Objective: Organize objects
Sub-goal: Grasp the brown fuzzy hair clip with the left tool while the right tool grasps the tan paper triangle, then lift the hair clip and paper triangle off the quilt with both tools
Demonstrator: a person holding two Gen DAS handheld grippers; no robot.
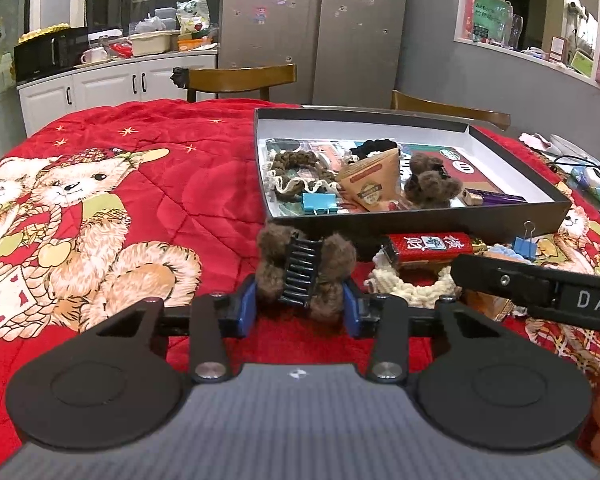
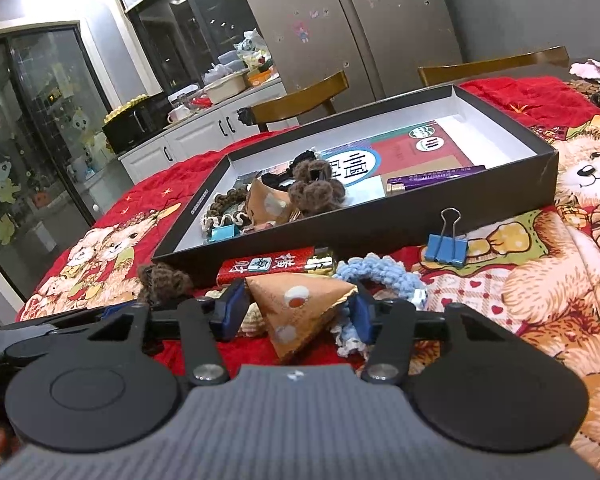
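My left gripper (image 1: 300,306) is shut on a brown fuzzy hair claw (image 1: 306,268), its blue pads pressing both fluffy sides, just in front of the black shallow box (image 1: 420,224). My right gripper (image 2: 298,314) is shut on an orange triangular packet (image 2: 296,296) with white dots, also close to the box (image 2: 380,226). The box holds a second brown fuzzy claw (image 1: 428,184), a similar packet (image 1: 372,184), a blue binder clip (image 1: 318,202), scrunchies and a purple tube (image 1: 496,199). The hair claw (image 2: 164,282) shows at the left of the right wrist view.
On the red bear-print quilt in front of the box lie a red mahjong-print pack (image 1: 432,245), a cream scrunchie (image 1: 412,288), a light blue scrunchie (image 2: 380,270) and a blue binder clip (image 2: 446,248). Wooden chairs (image 1: 236,78) stand behind the table. Cables and clutter (image 1: 588,176) sit at the right.
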